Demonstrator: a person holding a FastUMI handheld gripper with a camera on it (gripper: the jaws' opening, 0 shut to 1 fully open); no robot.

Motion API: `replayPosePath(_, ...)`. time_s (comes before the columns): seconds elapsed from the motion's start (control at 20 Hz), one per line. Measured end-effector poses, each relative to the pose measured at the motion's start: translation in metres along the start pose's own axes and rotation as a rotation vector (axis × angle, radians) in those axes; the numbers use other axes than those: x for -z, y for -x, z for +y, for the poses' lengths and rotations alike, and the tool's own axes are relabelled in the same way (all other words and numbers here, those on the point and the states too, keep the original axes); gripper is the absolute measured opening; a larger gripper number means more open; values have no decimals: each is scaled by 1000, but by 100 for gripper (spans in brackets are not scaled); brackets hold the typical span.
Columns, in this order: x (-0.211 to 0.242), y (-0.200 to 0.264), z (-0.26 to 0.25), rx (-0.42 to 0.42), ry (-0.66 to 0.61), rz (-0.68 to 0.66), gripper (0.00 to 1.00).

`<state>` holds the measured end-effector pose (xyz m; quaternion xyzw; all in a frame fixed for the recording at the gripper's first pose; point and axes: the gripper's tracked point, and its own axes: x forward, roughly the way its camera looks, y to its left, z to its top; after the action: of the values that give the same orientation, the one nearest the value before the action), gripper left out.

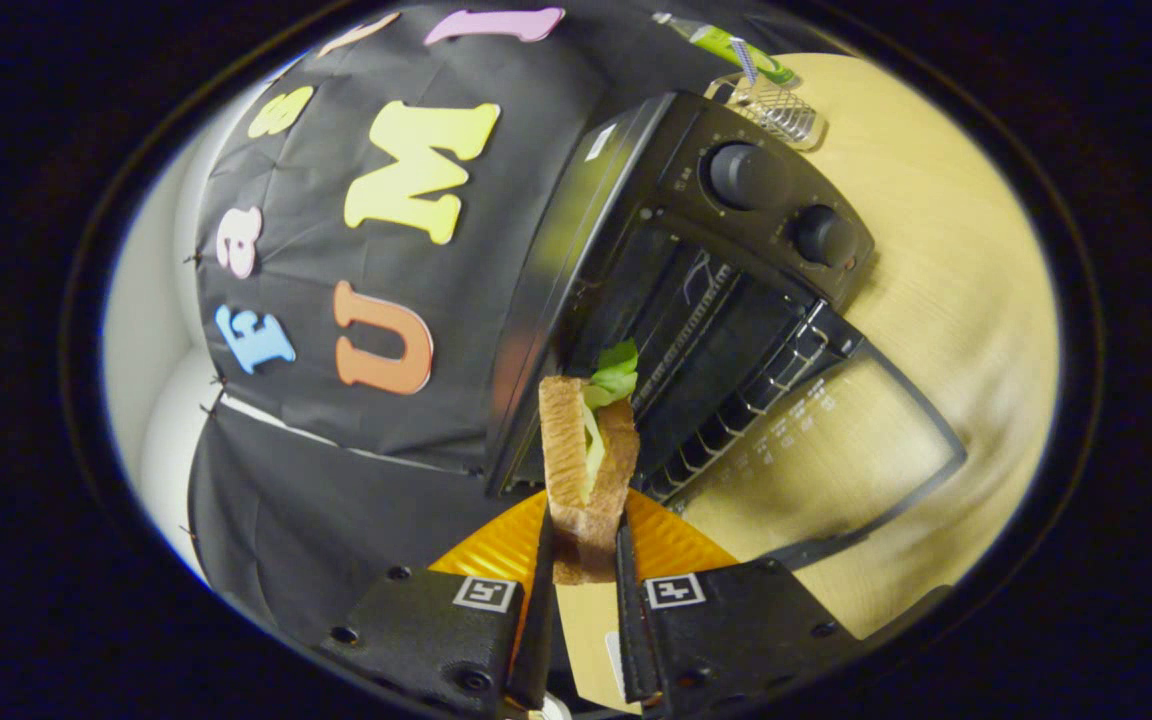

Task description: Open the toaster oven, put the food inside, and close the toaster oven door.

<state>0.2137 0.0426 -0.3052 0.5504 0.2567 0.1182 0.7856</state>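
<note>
The claw [583,560] is gripping the sandwich [588,470], both fingers pressing on its lower end, one on each slice of toast. The sandwich is standing up beyond the fingertips, green lettuce [614,375] poking out of its far end, and it is hanging right in front of the toaster oven [696,290], whose door [826,450] is lying dropped open over the wooden table [956,280].

This looks like a light, soft load: bread that would crush under a hard squeeze, with loose filling that could slide out if it tips. Holding it flat-on across the two slices, as here, seems the sensible grip, firm but gentle.

The oven's cavity is showing its wire rack [736,400] and I am seeing nothing sitting on it, though the depths are dark. An orange plate [671,545] is lying just behind the fingers, beneath the sandwich. Beyond the oven, a small wire basket [781,110] is holding something green that I can't make out.
</note>
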Motion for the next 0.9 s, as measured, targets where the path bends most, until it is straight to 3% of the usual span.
replayPosePath(0.25,-32,-33,-12,-30,-63,-172,33)
replayPosePath(0.55,-35,-76,-20,-29,-109,-231,33)
replayPosePath(0.7,-31,-83,-17,-24,-81,-234,35)
replayPosePath(0.9,-9,-94,-21,88,104,-147,50)
